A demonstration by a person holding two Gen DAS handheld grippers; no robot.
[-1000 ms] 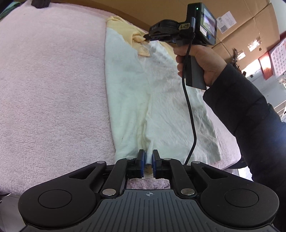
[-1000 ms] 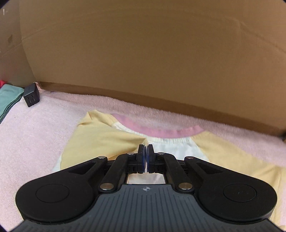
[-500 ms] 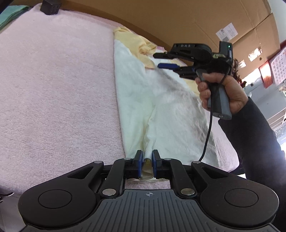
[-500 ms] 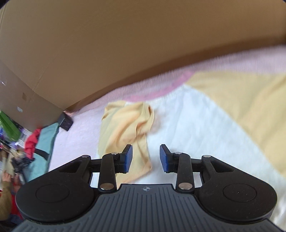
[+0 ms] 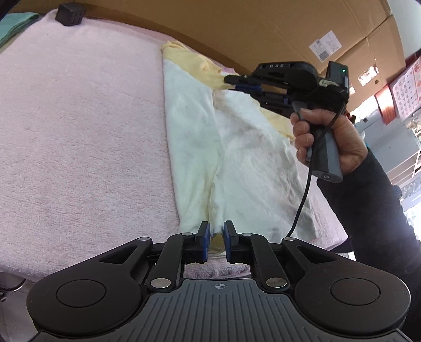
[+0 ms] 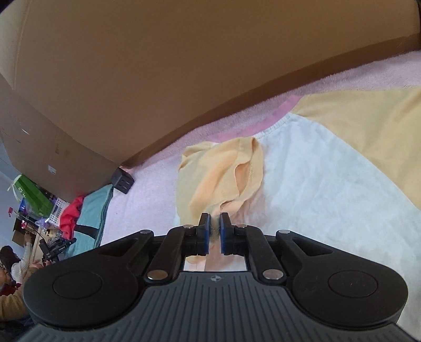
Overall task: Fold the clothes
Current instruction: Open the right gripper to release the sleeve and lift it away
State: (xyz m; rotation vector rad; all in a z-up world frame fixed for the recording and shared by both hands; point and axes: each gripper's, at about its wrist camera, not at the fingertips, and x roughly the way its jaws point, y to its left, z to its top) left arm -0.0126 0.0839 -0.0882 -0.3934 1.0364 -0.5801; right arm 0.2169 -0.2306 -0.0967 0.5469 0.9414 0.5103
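- Your left gripper (image 5: 215, 231) is at the near edge of the pink towel (image 5: 79, 131), at the hem of the shirt (image 5: 236, 163). Its blue pads (image 5: 205, 242) stand a little apart, with the folded hem between them; I cannot tell if they really press the cloth.
- The shirt is white with yellow sleeves and lies flat on the pink towel, going from the near edge toward the cardboard wall (image 5: 236, 29). Its left side is folded over the body, so a long crease runs up the middle.
- Your right gripper (image 5: 236, 83) is at the far end of the shirt, near the collar. In the right wrist view its two fingers (image 6: 204, 229) are nearly together and the tip of the yellow sleeve (image 6: 218, 179) sits between them, so it grasps the sleeve.
- The yellow sleeve is bunched and lies over the white chest of the shirt, just beside the pink collar (image 6: 279, 110).
- Your right hand (image 5: 329, 142) holds the grey handle of this gripper, above the right half of the shirt, and a black cable hangs down from it.
- Beyond the shirt, at the far left corner of the towel, a small black box (image 5: 71, 14) stands against the cardboard wall.
- A teal cloth (image 6: 92, 210) lies left of this box, off the towel.
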